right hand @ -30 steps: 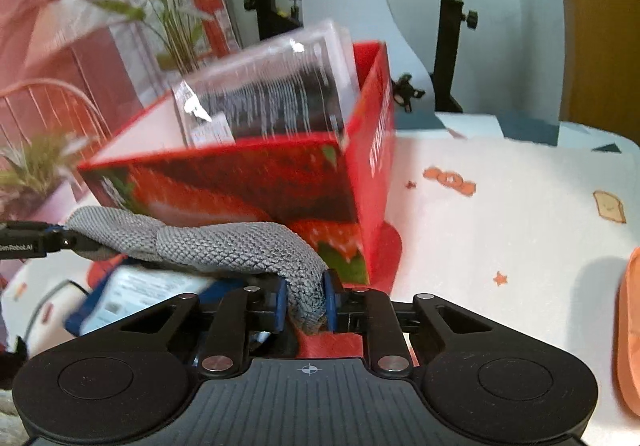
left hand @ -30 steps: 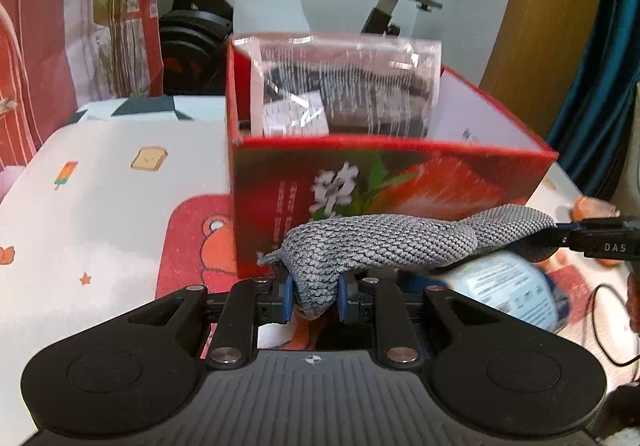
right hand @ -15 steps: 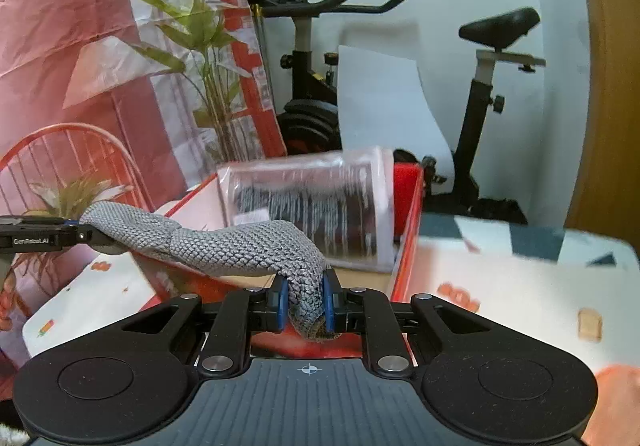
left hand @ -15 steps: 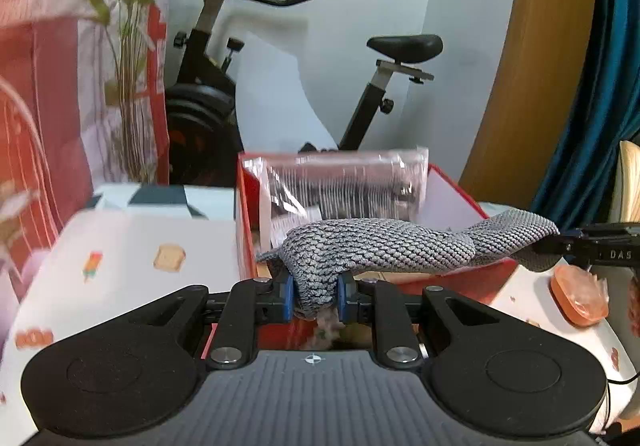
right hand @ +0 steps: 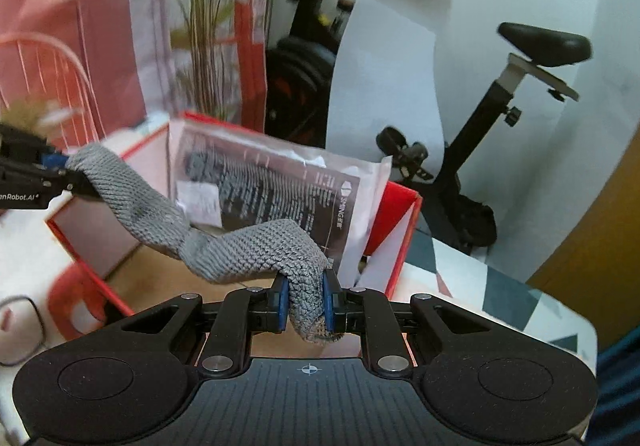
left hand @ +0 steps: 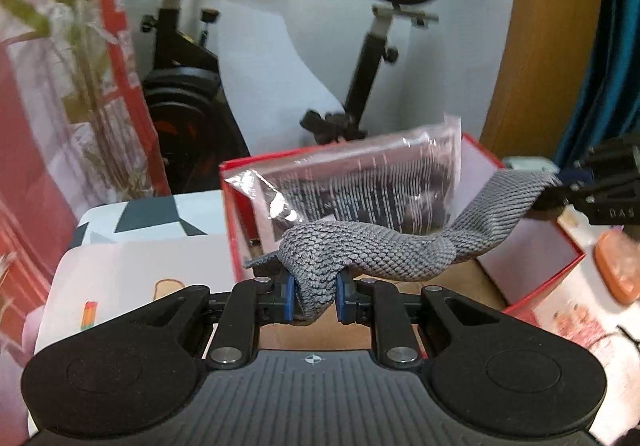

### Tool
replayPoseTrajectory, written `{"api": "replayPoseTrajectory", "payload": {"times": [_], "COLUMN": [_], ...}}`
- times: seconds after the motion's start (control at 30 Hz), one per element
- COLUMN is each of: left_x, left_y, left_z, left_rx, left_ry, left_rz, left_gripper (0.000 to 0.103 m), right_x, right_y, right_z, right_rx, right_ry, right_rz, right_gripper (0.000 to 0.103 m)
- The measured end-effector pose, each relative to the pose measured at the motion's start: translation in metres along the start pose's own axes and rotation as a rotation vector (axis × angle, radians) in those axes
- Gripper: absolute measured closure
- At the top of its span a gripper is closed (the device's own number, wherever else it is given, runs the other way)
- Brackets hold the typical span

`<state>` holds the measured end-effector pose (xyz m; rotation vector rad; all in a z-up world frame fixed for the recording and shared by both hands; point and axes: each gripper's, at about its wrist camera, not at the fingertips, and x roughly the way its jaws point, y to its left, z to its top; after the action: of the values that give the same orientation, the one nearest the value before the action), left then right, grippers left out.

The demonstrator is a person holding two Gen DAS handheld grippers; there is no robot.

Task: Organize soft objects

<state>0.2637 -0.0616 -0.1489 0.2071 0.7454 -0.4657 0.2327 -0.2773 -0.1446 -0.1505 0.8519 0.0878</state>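
Left tongs (left hand: 314, 296) and right tongs (right hand: 305, 304) each clench a sock (left hand: 384, 252) end — over box (left hand: 532, 266); packet (left hand: 360, 190) upright at far wall.

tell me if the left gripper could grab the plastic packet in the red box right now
Probably not as things stand: the left gripper is shut on the grey knit cloth, so its fingers are full. The plastic packet stands exposed in the red box.
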Motion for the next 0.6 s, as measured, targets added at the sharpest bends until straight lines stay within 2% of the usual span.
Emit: {"api": "replayPoseTrajectory", "payload": {"times": [0.17,0.37,0.6], "left_x": [0.032,0.059,0.083], "left_y": [-0.008,-0.011,-0.015], "left_z": [0.016,0.031,0.03], "left_rx": [0.063,0.136,0.255], "left_ry": [0.072,0.117,0.191], "left_rz": [0.024,0.08,0.129], "left_gripper": [0.083,0.083,0.083], "right_x": [0.036,0.072,0.104], "right_y": [0.008,0.011,0.019], "right_z": [0.015,0.024,0.023], "right_rx": [-0.075,-0.106,-0.145], "right_ry": [0.09,0.153,0.216], "right_rz": [-0.032,-0.066,-0.078], "right_gripper": [0.088,0.088,0.088]}}
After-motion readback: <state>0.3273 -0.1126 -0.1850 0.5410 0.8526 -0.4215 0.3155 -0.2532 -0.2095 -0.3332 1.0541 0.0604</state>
